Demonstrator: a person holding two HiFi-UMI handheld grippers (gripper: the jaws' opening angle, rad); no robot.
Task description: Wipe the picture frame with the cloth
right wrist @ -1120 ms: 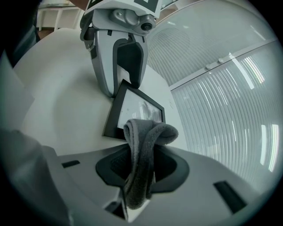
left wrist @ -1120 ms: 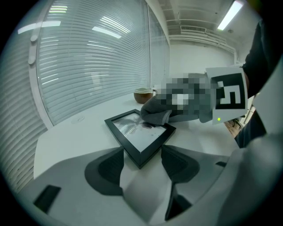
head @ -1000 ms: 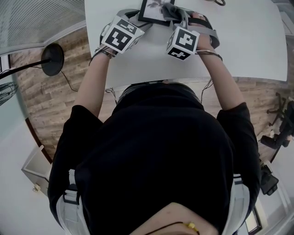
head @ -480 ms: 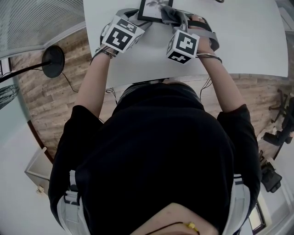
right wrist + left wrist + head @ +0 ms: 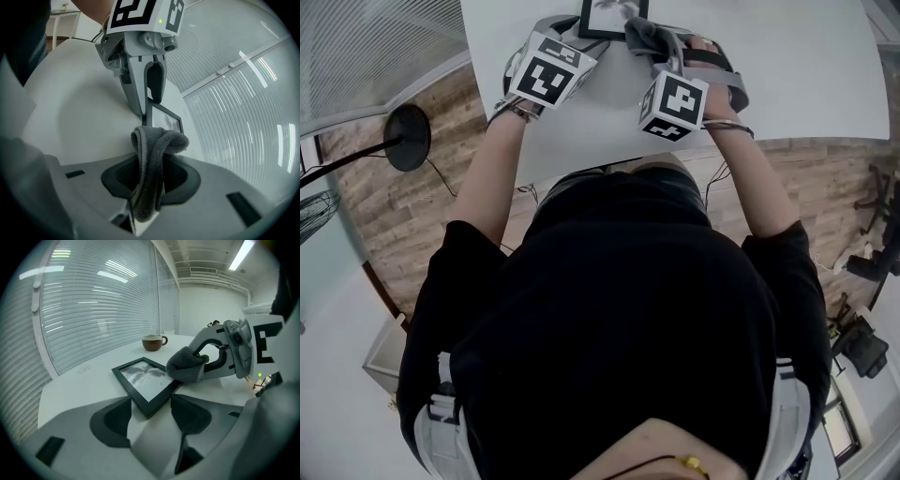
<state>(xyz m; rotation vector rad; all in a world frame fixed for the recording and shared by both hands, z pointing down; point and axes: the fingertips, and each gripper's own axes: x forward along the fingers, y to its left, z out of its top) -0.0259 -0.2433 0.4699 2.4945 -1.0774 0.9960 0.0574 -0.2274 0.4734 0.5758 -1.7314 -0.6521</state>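
Right tool (image 5: 147, 177) gripping cloth (image 5: 157, 140), picture frame (image 5: 611, 13) cut off

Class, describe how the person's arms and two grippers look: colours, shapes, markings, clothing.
The left gripper and right gripper are grey with dark inner pads. Each carries a white cube with black square markers. The person wears a black short-sleeved top.

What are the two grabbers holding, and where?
The right gripper pinches the grey cloth by a bunched fold. The left gripper clamps the picture frame by its near corner.
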